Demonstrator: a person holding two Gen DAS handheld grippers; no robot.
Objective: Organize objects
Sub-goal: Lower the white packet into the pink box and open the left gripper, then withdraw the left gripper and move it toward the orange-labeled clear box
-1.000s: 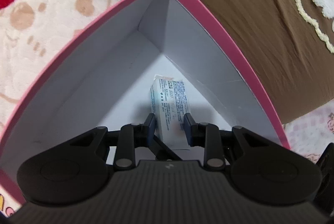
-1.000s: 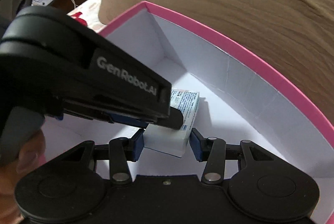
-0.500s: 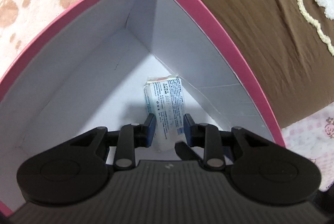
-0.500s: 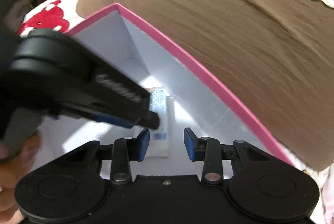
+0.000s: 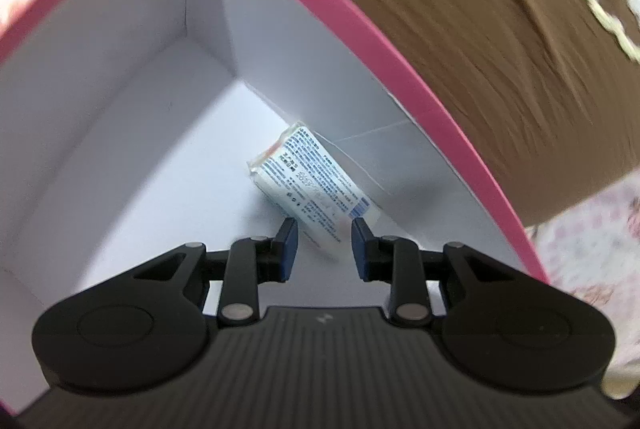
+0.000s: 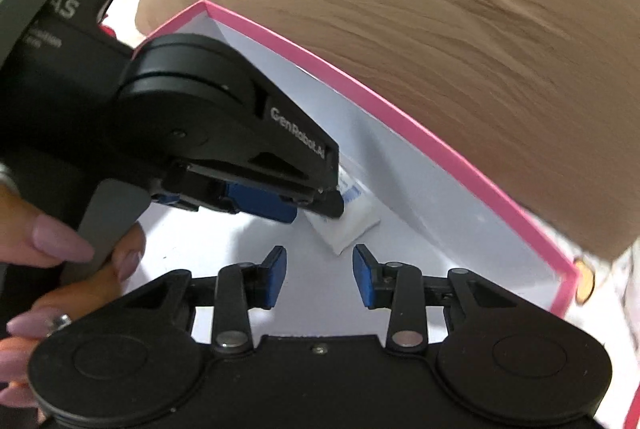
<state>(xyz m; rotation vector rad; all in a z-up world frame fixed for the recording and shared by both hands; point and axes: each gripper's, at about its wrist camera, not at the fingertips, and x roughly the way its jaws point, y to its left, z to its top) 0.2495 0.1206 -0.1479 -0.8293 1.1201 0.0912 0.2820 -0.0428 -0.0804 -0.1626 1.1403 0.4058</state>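
Left gripper [image 5: 323, 243]: I saw its blue pads nearly together with a small gap, nothing pinched; the packet's near end lay just past the tips, on the floor of the box.
Right gripper [image 6: 319, 273]: my fingers stood apart over bare floor, clamped on nothing, the packet just ahead of them.
Hand [image 6: 60, 261]: a person's hand held the left gripper's handle at the left edge of the right wrist view.
Packet [image 5: 314, 189]: it lay flat inside the box, printed side up, slanted along the right wall and seemingly touching it.
Box [image 5: 360, 25]: pink rim, white inside, otherwise empty as far as I could see.
Blanket [image 6: 440, 29]: brown cloth lay beyond the box.
Step, as I judged it: the packet looked placed; I would lift both grippers straight up, clear of the rim, without nudging the packet or dragging the box.
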